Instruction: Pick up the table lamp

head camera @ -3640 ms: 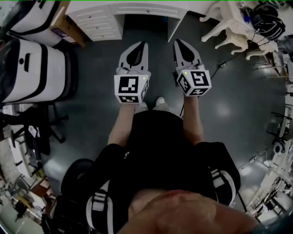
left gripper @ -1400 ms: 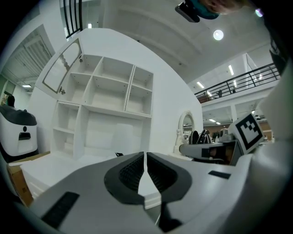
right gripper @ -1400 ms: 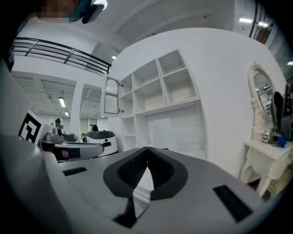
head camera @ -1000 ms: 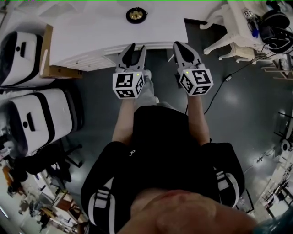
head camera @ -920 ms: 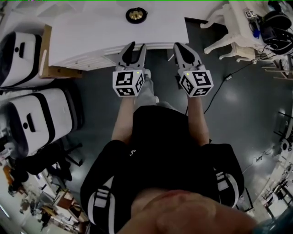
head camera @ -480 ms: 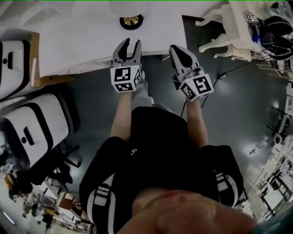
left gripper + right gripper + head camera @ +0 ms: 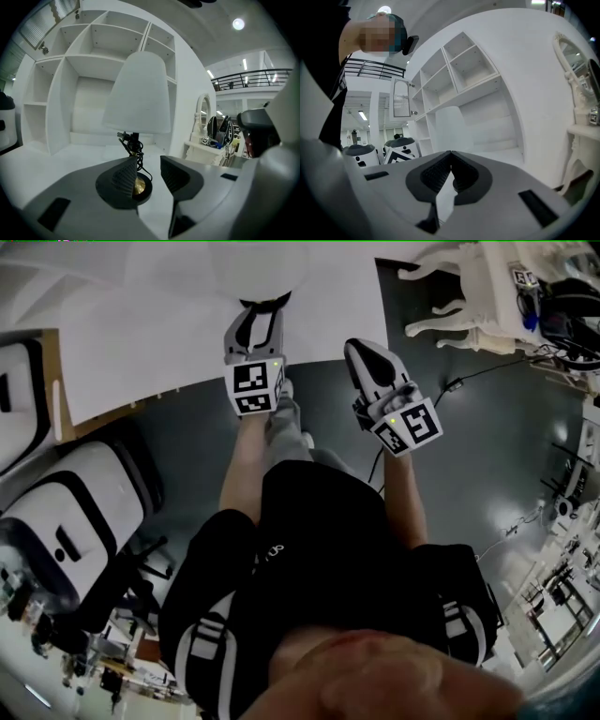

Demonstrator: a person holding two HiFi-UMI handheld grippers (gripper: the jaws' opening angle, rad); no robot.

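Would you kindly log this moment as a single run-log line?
stage: pre-grasp | left gripper: open, aimed at table lamp | right gripper: shut, empty | table lamp: upright on desk, ungripped

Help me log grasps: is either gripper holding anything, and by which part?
Nothing is held. The left gripper's jaws stand apart, the table lamp ahead of them untouched; the right gripper's jaws are together on nothing.

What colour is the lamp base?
The lamp base is black with a gold centre; it shows best in the left gripper view.
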